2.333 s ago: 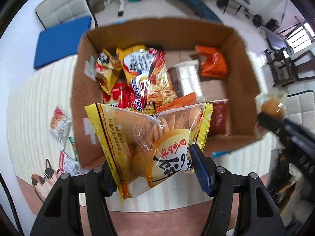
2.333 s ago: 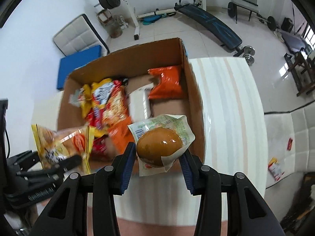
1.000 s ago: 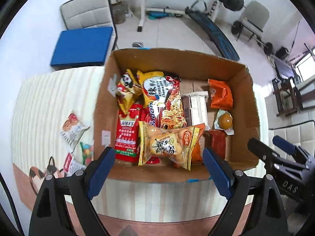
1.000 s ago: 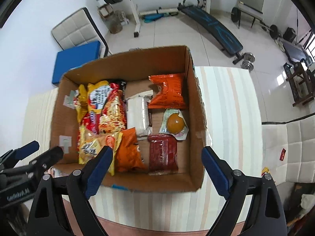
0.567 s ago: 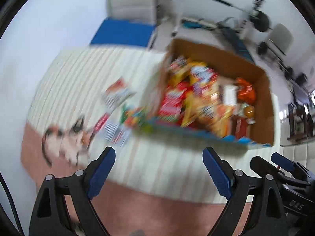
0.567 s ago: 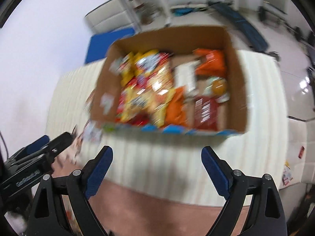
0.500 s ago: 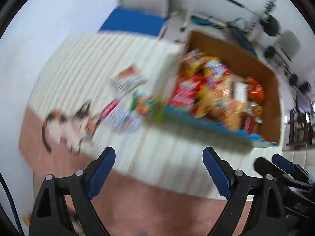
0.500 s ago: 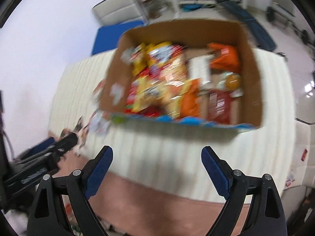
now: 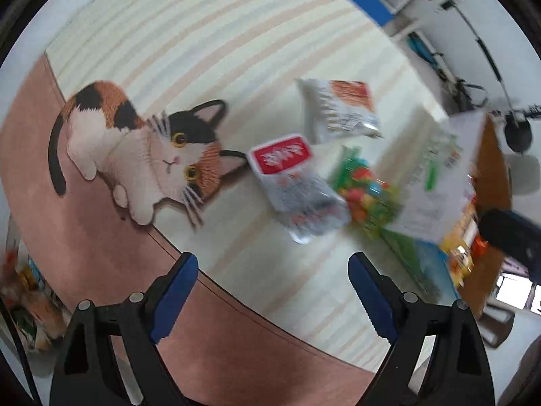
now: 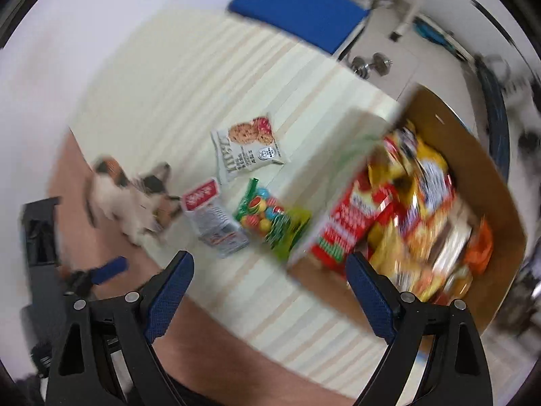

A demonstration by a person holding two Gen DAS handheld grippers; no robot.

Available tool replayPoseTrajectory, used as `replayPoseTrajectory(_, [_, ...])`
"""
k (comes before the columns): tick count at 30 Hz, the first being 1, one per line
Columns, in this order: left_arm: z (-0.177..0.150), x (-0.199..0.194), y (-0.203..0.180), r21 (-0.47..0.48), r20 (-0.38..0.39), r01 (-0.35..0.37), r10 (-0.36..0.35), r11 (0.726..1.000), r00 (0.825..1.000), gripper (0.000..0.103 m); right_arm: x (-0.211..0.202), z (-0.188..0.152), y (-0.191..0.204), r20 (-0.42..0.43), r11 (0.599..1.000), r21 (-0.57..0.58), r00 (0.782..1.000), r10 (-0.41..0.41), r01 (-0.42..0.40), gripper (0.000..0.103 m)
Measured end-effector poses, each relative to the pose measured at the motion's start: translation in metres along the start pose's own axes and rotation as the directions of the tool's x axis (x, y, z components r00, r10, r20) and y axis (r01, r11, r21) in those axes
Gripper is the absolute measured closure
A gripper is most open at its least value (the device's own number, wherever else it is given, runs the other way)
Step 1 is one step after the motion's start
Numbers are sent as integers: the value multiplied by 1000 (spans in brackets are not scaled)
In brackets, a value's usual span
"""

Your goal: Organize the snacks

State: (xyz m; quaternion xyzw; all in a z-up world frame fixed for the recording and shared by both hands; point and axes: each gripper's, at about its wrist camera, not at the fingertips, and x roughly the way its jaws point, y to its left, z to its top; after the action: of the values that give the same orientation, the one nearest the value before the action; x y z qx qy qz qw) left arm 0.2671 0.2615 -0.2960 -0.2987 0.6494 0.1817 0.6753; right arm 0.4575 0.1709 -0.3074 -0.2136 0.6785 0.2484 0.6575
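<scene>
Both of your grippers are empty right now, and that makes sense, because most of the snacks are already in the cardboard box [image 10: 487, 169]. The fingers of your left gripper [image 9: 272, 299] are wide apart with nothing between them, and so are the fingers of your right gripper [image 10: 270, 296]. Three snacks are still out on the striped tabletop [image 9: 203, 34], so it looks like you are reaching for them next. In the left view, the red and white packet [image 9: 290, 182] lies just past the fingers at about 12 o'clock, next to the cat picture [image 9: 142, 155]. The colourful candy bag [image 9: 365, 186] is touching it on the 3 o'clock side, right beside the box. The cookie packet [image 9: 341, 108] lies a little farther off, at about 1 o'clock. In the right view, the box sits at about 2 o'clock, full of bright bags. Wide fingers are good here, since flat packets are easy to slide over. The pictures are blurry, so I cannot read the labels.
</scene>
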Motion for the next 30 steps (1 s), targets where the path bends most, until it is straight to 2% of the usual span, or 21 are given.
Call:
replayPoseTrajectory(3, [8,18,16,-34,-30,-29,28,999,999,12,40,32,20,-111,981,-161,985,-131,112,11])
replayPoseTrajectory(5, [12,28,26,-56,-42,-41,38,998,998,12,70,44,34,-173,943,-285,958,-229,174,12])
replayPoseTrajectory(9, [18,43,43,-100,-71,-43,36,994,997,12,109,53,60,-220,860,-467,915,-339,206,12])
replayPoseTrajectory(12, [22,51,50,-109,-83,-46,37,993,996,12,132,56,71,-278,825,-538,887,-369,174,12])
replayPoseTrajectory(17, [25,59,59,-137,-105,-23,9,990,994,12,164,54,70,-388,814,-573,842,-375,98,13])
replayPoseTrajectory(20, [25,61,67,-151,-109,-19,2,988,994,12,177,50,65,-425,806,-587,817,-390,79,13])
replayPoseTrajectory(22, [26,64,73,-155,-113,-13,-5,988,994,12,185,45,61,-441,802,-592,802,-403,78,21])
replayPoseTrajectory(23, [28,66,74,-154,-115,-14,-4,988,993,12,188,43,59,-446,804,-588,796,-409,84,37])
replayPoseTrajectory(25, [29,64,75,-147,-113,-10,-7,989,994,12,186,43,55,-446,821,-562,801,-399,96,39])
replayPoseTrajectory(27, [34,60,76,-141,-107,-7,-8,990,994,12,182,47,50,-456,861,-497,812,-365,107,42])
replayPoseTrajectory(30, [38,53,73,-127,-93,-6,-6,992,996,12,172,50,42,-483,942,-332,849,-213,47,44])
